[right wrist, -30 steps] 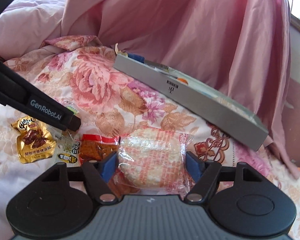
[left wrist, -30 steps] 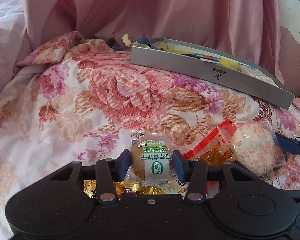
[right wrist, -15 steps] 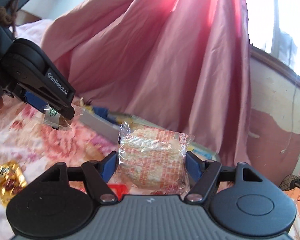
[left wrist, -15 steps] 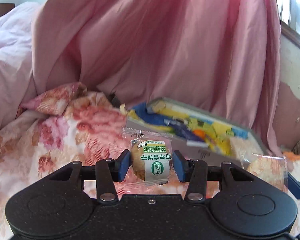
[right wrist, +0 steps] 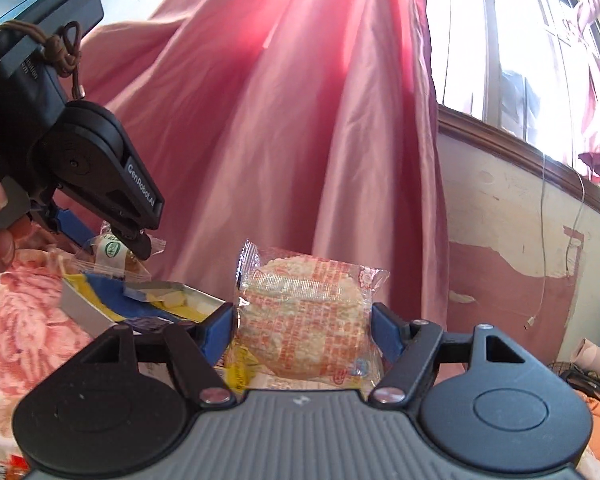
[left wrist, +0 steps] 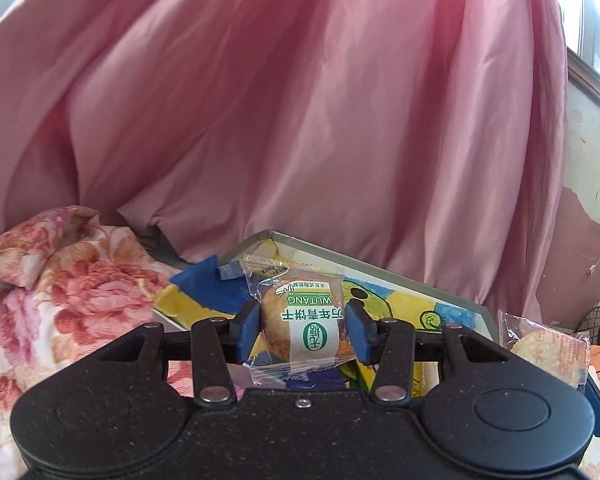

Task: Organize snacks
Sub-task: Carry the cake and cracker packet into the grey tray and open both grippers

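Snacks ride in both claws above a grey tray [left wrist: 384, 274] lying on a flowered bedspread [left wrist: 80, 292]. The left gripper [left wrist: 302, 326] pinches a small biscuit packet [left wrist: 300, 320] with a green-and-white label, its blue pads pressed on the packet's sides; the right gripper [right wrist: 302, 326] clamps a wider rice cracker packet [right wrist: 306, 316] the same way, so its jaws stand further apart.

Judging by the task, the step in hand is carrying both packets to the tray and letting go inside it. To do it well, each packet should come over a bare patch of the yellow-and-blue lining, sink close to the floor, and only then be freed, so that the light wrappers do not bounce or slide out over the low wall. One claw at a time seems wiser, since the two tools sit near each other over the tray's near end.

Around them, a pink curtain [left wrist: 300, 120] hangs right behind the tray, and torn blue paper [left wrist: 204, 284] curls at its near corner. Either could catch a wrapper's crimped edge. A window [right wrist: 520, 40] glares at upper right.
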The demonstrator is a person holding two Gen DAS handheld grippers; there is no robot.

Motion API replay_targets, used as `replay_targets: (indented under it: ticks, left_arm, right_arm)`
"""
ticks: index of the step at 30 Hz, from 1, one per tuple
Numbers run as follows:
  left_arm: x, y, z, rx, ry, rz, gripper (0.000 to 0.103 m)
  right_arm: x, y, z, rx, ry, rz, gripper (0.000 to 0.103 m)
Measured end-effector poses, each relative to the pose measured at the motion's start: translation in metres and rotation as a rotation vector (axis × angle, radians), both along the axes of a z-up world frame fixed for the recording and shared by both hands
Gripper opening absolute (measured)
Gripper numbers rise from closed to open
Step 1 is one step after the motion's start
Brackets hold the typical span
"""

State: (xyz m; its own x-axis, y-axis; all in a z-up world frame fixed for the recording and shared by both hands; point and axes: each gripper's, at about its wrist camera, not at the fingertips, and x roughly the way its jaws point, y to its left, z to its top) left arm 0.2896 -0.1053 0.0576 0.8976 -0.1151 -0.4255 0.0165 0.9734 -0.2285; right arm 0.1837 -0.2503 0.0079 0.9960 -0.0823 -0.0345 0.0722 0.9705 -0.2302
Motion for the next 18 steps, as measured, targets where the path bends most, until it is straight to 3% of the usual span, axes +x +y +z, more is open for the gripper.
replay_targets:
  ticks: [5, 10, 11, 14, 18]
  left_arm:
    - [0.022, -0.017, -0.011, -0.018, 0.050, -0.036, 0.048]
    - [0.041, -0.031, -0.023, -0.024, 0.149, -0.101, 0.048]
    - [0.043, -0.035, -0.025, -0.010, 0.156, -0.113, 0.043]
    - [0.047, -0.044, -0.030, 0.031, 0.172, -0.138, 0.042]
    - [0.049, -0.042, -0.034, -0.006, 0.190, -0.141, 0.044]
  right_arm:
    - [0.019, -0.012, -0.005, 0.029, 0.042, -0.036, 0.076]
    - [0.034, -0.026, -0.012, 0.074, 0.089, -0.063, 0.076]
    - [0.037, -0.028, -0.013, 0.086, 0.101, -0.064, 0.076]
    - [0.044, -0.032, -0.014, 0.103, 0.140, -0.048, 0.076]
    - [0.053, -0.032, -0.020, 0.100, 0.198, -0.028, 0.077]
